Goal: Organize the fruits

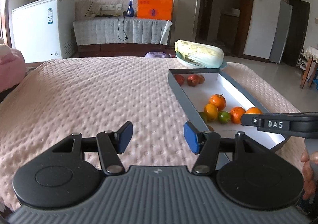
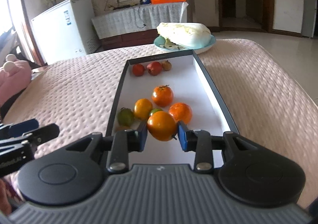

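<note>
Right gripper (image 2: 162, 133) clamped on a yellow-orange citrus (image 2: 161, 128), held over the near end of the grey tray (image 2: 210, 82). Left gripper (image 1: 158, 137) jaws apart, nothing between them, over the pink bedspread (image 1: 89, 94) just left of the tray. Tray holds orange and green citrus mid-near and three small red fruits (image 2: 153, 68) at the far end. Cabbage (image 2: 183, 33) on a plate beyond the tray.

Tray (image 2: 208, 77) lies on bedspread (image 2: 79, 88); three fruits (image 2: 154, 68) at its far end, citrus cluster (image 2: 159, 102) near end. Cabbage (image 2: 183, 32) on plate (image 2: 206, 47) beyond tray.
</note>
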{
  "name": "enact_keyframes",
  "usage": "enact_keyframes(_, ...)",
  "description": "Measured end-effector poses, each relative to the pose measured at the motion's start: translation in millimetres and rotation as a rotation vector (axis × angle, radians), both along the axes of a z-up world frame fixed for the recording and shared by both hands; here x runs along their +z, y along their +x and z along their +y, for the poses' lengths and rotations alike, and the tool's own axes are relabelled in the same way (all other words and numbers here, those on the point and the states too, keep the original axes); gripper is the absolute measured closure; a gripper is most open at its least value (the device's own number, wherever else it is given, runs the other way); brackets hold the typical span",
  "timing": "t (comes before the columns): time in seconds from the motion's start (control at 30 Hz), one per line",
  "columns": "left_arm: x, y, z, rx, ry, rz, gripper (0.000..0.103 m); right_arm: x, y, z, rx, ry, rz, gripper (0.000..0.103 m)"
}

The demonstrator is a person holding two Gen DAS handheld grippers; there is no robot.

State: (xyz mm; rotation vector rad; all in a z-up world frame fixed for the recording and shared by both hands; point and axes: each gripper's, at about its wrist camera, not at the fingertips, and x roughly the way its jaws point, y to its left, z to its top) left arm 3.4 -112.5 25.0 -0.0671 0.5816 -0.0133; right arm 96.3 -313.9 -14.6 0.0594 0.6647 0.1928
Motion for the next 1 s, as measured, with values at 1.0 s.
enact_keyframes(1.0, 32, -7, -21, 0.131, 0.154, -0.061, 0.002, 29, -105, -36, 0.064, 0.061, -0.136, 0.042)
